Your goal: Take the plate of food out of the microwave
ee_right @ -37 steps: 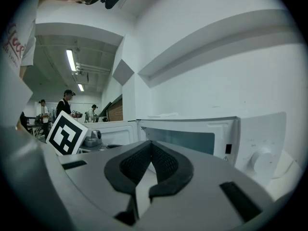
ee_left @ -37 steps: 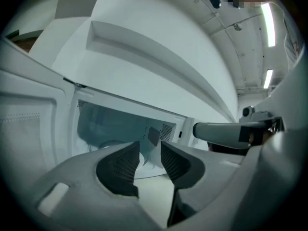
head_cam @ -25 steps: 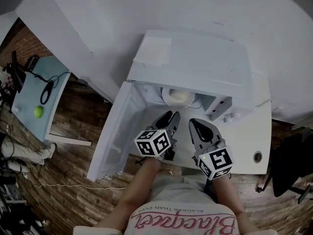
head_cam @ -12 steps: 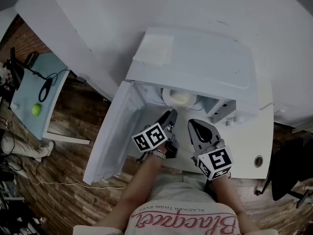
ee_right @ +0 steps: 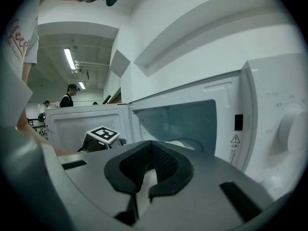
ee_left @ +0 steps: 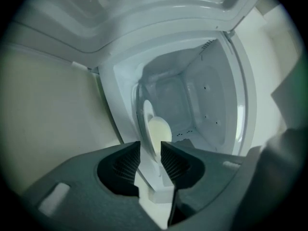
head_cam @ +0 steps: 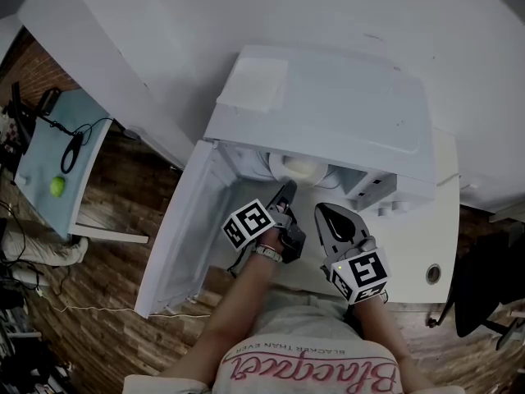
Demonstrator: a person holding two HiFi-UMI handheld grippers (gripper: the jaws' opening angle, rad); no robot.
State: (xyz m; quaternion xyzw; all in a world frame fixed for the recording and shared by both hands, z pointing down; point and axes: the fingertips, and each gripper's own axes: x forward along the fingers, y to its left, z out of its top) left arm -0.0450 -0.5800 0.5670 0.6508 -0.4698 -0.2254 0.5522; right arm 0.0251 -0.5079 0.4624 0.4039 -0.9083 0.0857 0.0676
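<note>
The white tabletop (head_cam: 420,230) carries a white microwave (head_cam: 328,105), and its door (head_cam: 182,224) hangs wide open on my left side. I stand before the opening with a gripper in each hand. My left gripper (head_cam: 288,190) reaches to the mouth of the cavity, turned on its side, with its marker cube (ee_right: 102,134) behind it. Its jaws are apart with a narrow gap between them. The near rim of the plate (ee_left: 146,123) lines up with that gap right at the tips, though I cannot tell whether the pads touch it. My right gripper (head_cam: 321,211) hangs just beside the left one, outside the cavity and in front of the control panel. Its jaws are pressed together with nothing between them. The plate sits inside the microwave on the cavity floor, close to the front opening, and a pale, rounded mound of food (ee_left: 159,132) lies on it. In the head view the plate shows as a light disc just under the microwave's top edge.
</note>
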